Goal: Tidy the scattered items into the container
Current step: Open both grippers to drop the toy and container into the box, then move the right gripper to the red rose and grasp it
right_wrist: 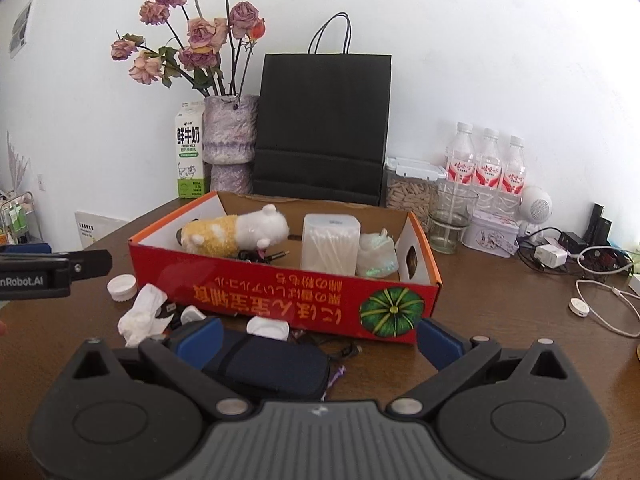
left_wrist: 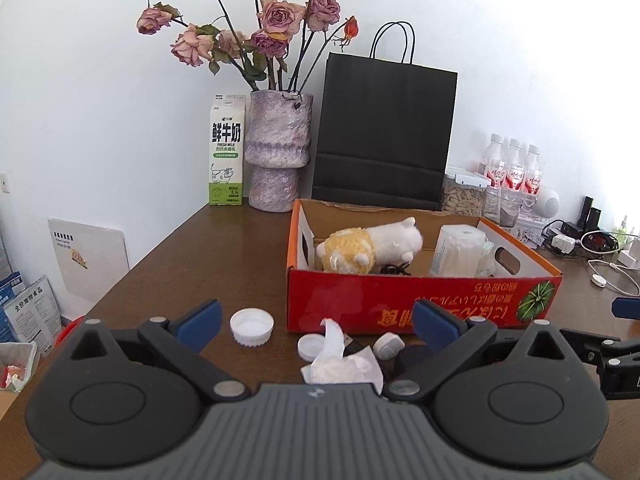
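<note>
Both grippers, left gripper [left_wrist: 318, 322] and right gripper [right_wrist: 318, 340], fingers spread wide, empty. Crumpled tissue [left_wrist: 340, 362], caps, dark pouch [right_wrist: 272, 368] lie on desk before red box [right_wrist: 280, 292]. Centre fingers astride tissue, pinch gently, lift over the rim.

Both grippers hang low and level, side by side — the left gripper [left_wrist: 318, 322] with its blue-padded fingers [left_wrist: 199, 321] spread wide, the right gripper [right_wrist: 319, 338] likewise gaping, neither holding anything.
</note>
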The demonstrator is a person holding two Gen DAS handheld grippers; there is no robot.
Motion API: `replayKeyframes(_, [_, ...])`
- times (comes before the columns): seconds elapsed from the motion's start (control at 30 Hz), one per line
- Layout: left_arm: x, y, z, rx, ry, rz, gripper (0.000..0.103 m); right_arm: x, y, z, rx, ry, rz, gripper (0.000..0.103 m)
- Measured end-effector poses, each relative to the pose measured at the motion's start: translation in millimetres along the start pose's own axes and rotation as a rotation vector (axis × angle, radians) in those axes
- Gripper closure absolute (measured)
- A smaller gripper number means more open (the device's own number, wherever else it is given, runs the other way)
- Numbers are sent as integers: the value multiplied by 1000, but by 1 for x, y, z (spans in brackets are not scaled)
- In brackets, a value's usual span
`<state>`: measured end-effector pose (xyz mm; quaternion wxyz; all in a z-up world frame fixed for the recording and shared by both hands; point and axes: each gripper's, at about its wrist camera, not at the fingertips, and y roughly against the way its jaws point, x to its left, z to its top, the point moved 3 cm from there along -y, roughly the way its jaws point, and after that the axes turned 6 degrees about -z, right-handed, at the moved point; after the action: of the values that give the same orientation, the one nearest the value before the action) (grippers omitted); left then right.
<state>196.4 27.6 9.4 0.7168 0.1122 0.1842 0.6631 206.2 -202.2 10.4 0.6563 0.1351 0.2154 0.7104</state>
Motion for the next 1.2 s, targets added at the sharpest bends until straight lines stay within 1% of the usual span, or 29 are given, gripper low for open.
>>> replayKeyframes(0.23, [10, 29, -26, 32, 26, 14, 0, -2, 25, -28, 41, -17, 12, 0])
replayKeyframes(0.37, [9, 40, -35, 43, 35, 2, 0, -1, 38, -36, 42, -24, 21, 0])
replayKeyframes(0.53, [2, 47, -42, 63, 19, -7, 0, 1, 48, -43, 45, -24, 33, 0])
replayKeyframes(0.77, [2, 51, -49, 77, 18, -19, 0, 10, 46, -52, 68, 1, 47, 0])
replayKeyframes(1.0, [16, 54, -50, 77, 44, 7, 0, 27, 32, -54, 72, 59, 48, 0])
replayKeyframes(1.2, [26, 54, -53, 91, 61, 18, 0, 33, 25, -58, 89, 72, 57, 3])
